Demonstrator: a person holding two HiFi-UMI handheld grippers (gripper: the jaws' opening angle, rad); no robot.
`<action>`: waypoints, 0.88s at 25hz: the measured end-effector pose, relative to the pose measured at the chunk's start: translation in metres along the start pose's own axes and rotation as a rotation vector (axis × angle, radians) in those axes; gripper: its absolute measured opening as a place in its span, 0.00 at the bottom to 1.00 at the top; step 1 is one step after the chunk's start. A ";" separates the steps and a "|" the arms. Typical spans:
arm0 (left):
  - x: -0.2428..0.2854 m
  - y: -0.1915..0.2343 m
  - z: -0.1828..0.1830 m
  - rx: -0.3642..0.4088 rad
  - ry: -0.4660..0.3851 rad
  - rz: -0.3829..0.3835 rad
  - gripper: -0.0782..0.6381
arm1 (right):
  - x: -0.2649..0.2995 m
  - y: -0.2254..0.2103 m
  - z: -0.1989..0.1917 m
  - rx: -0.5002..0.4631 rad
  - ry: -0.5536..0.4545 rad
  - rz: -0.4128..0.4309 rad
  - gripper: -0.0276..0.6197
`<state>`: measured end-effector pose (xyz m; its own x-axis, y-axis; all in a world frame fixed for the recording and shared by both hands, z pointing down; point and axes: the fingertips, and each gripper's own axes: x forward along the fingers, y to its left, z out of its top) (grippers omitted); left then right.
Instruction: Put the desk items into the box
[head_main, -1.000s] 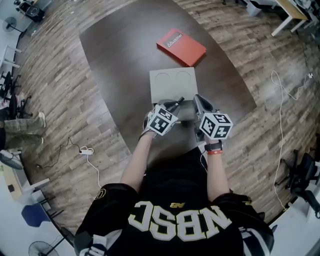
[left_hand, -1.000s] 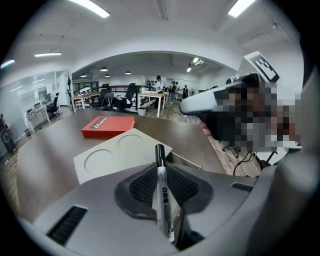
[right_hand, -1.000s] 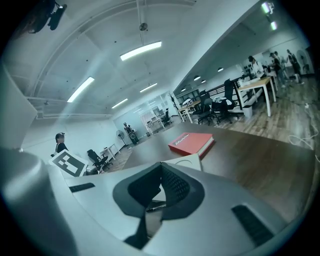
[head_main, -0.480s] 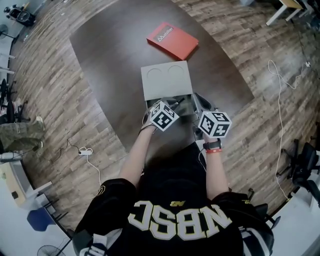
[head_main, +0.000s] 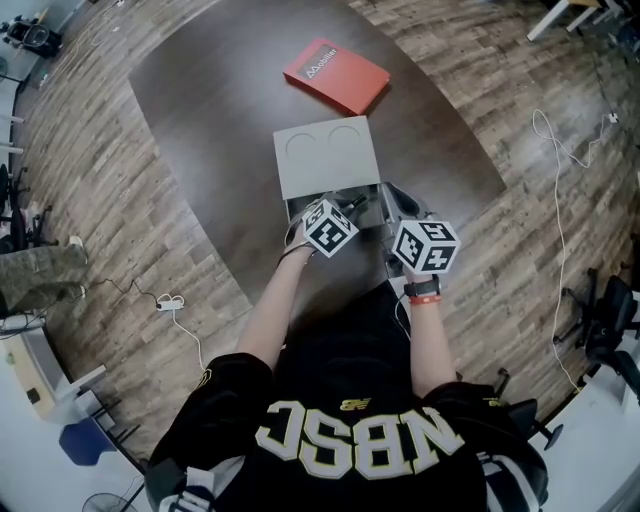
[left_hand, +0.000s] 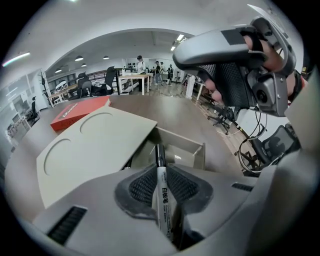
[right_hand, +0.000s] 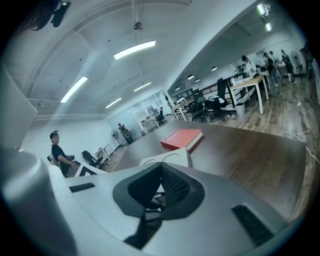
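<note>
A marker (left_hand: 163, 197) is clasped between the jaws of the left gripper (left_hand: 160, 169), over the open near end of the grey box (left_hand: 95, 145) (the lid covers the rest). At three o'clock, the right gripper (right_hand: 160, 172) is clenched on nothing. At twelve o'clock, a red book (head_main: 335, 75) is seen on the table (head_main: 200, 120).

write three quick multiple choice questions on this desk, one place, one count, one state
1. Where is the red book? A on the floor B on the table beyond the box C inside the box
2. How many round dents are in the lid? A two B one C four
3. The left gripper is: A open, empty B shut on a cup C shut on a marker
Answers: B, it lies past the box on the table; A, two circles show; C, its pads clamp the marker.
</note>
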<state>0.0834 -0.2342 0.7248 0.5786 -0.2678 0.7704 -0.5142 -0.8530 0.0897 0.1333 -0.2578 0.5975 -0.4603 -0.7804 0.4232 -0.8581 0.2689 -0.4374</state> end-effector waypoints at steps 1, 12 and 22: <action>0.002 0.000 -0.001 -0.004 0.005 -0.001 0.21 | 0.000 0.000 0.000 -0.003 0.001 0.000 0.05; 0.011 0.006 -0.012 -0.076 0.015 -0.002 0.23 | 0.003 0.003 -0.001 -0.040 0.015 0.000 0.05; -0.023 0.016 0.016 -0.110 -0.116 0.068 0.28 | 0.000 0.018 0.016 -0.077 -0.003 0.020 0.05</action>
<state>0.0715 -0.2487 0.6983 0.6062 -0.3782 0.6997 -0.6172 -0.7785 0.1139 0.1218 -0.2617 0.5774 -0.4766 -0.7765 0.4123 -0.8639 0.3267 -0.3834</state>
